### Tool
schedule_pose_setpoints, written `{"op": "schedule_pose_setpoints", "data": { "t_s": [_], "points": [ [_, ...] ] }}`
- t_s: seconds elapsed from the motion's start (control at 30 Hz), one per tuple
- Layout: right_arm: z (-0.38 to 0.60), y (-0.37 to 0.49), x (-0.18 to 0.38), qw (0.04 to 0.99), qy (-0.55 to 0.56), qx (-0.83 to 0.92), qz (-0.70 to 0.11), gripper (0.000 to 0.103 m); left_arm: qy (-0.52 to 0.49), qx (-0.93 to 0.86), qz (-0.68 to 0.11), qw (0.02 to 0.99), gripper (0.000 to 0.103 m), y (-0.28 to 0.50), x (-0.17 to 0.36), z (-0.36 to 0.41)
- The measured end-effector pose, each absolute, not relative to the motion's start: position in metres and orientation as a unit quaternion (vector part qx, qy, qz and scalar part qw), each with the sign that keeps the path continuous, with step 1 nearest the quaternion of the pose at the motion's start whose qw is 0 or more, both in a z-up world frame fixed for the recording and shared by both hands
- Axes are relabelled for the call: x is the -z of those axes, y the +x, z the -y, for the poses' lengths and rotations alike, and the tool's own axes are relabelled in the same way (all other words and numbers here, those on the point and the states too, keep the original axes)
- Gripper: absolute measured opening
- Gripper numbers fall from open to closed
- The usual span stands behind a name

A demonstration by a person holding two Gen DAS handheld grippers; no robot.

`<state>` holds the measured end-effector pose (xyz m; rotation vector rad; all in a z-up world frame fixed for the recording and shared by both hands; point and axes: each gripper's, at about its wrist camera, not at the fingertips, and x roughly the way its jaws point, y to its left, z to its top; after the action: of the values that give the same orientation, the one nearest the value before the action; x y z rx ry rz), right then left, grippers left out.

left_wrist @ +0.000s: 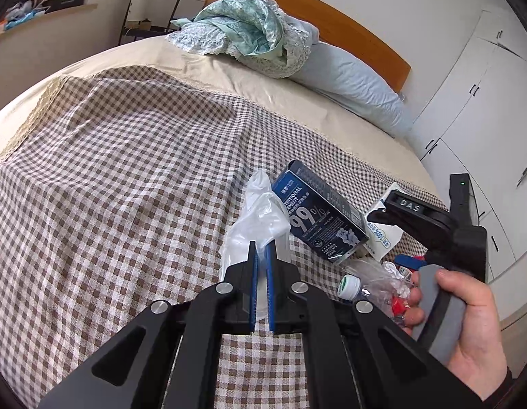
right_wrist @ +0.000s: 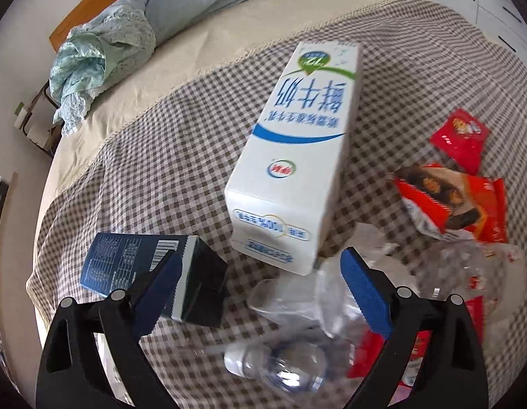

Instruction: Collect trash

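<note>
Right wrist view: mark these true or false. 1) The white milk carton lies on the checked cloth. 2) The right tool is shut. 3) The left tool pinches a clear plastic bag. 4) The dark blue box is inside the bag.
1) True: white milk carton, brown-and-white checked cloth.
2) False: the right tool is open, holding nothing.
3) True: left tool, clear plastic bag.
4) False: the dark blue box lies on the cloth.

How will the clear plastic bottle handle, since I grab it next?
The plastic bottle looks crumpled, thin and empty, so probably light and easily squashed. Its glossy surface may slip between the open right gripper pads. Lying sideways, it might roll.
</note>
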<state>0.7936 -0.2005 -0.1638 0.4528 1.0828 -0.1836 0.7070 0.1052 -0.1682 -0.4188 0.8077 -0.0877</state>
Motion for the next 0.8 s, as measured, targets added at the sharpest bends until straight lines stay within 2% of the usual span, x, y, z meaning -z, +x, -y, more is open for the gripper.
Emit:
{"op": "schedule_pose_setpoints", "data": {
  "t_s": [0.23, 0.27, 0.3, 0.47, 0.63, 0.67, 0.7, 0.73, 0.8],
  "points": [
    [0.184, 0.838, 0.186, 0.821, 0.168, 0.203, -0.507, 0.09, -0.213, 0.035, -0.406, 0.888, 0.002, 0.715, 0.183, -0.118],
    [0.188, 0.838, 0.188, 0.819, 0.172, 0.214, -0.504, 0.081, -0.215, 0.036, -0.405, 0.888, 0.002, 0.714, 0.183, -0.119],
    [0.193, 0.834, 0.188, 0.82, 0.172, 0.223, -0.499, 0.067, -0.216, 0.038, -0.404, 0.888, 0.002, 0.714, 0.183, -0.12],
    [0.221, 0.814, 0.159, 0.843, 0.17, 0.161, -0.485, 0.066, -0.219, 0.037, -0.401, 0.889, 0.002, 0.712, 0.18, -0.122],
    [0.248, 0.771, 0.092, 0.868, 0.127, 0.093, -0.47, 0.065, -0.218, 0.053, -0.395, 0.891, 0.002, 0.709, 0.171, -0.111],
    [0.253, 0.758, 0.077, 0.874, 0.117, 0.079, -0.465, 0.057, -0.216, 0.058, -0.394, 0.891, 0.002, 0.708, 0.169, -0.106],
    [0.259, 0.744, 0.063, 0.879, 0.109, 0.066, -0.46, 0.013, -0.212, 0.062, -0.393, 0.893, 0.002, 0.706, 0.166, -0.1],
    [0.267, 0.73, 0.051, 0.881, 0.103, 0.051, -0.458, 0.0, -0.208, 0.069, -0.391, 0.894, 0.002, 0.704, 0.163, -0.095],
    [0.281, 0.7, 0.024, 0.892, 0.078, 0.043, -0.443, 0.0, -0.198, 0.083, -0.385, 0.898, 0.002, 0.698, 0.155, -0.081]
  ]
}}
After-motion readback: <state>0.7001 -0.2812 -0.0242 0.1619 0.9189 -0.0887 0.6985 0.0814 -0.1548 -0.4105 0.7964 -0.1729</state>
